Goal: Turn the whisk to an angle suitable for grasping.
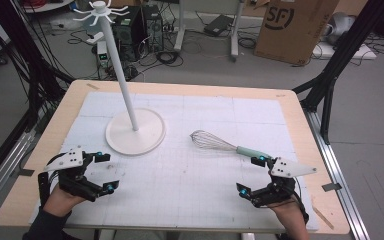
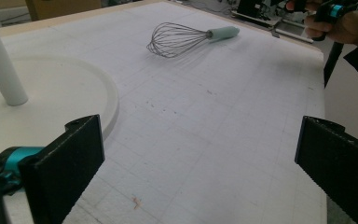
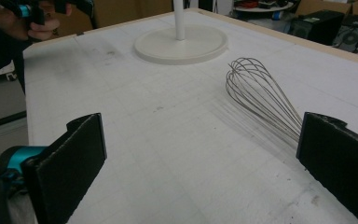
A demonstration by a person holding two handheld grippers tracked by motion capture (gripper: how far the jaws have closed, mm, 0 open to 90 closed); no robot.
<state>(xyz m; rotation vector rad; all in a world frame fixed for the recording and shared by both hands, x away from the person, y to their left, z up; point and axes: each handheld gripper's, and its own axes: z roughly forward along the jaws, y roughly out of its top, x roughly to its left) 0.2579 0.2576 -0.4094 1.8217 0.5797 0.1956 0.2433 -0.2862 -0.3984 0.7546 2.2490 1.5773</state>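
a whisk (image 1: 220, 143) lies flat on the white gridded mat (image 1: 190, 165) that covers the surface (image 1: 300, 125), to the right of the middle. its wire head points left, toward the stand, and its pale green handle (image 1: 252, 151) points right and slightly nearer. the handle's end is just beside the right gripper (image 1: 256, 175), at the near right of the mat, though nothing shows them touching. that gripper's fingers (image 3: 70, 163) stand wide apart and hold nothing; in the right gripper view the whisk's wire loops (image 3: 261, 100) run close past the right-hand finger, beside it rather than between the two.

the left gripper (image 1: 106, 172) sits at the near left of the mat, held in the person's left hand (image 1: 62, 200), well apart from the whisk. its fingers (image 2: 70, 163) are also spread wide, with only bare mat between them. in the left gripper view the whisk (image 2: 186, 38) lies far off toward the right.

a white stand (image 1: 130, 100) with a round base (image 1: 147, 142) rises from the mat left of the middle, farther off than the left gripper, its pole leaning up to a crown of hooks (image 1: 100, 12).
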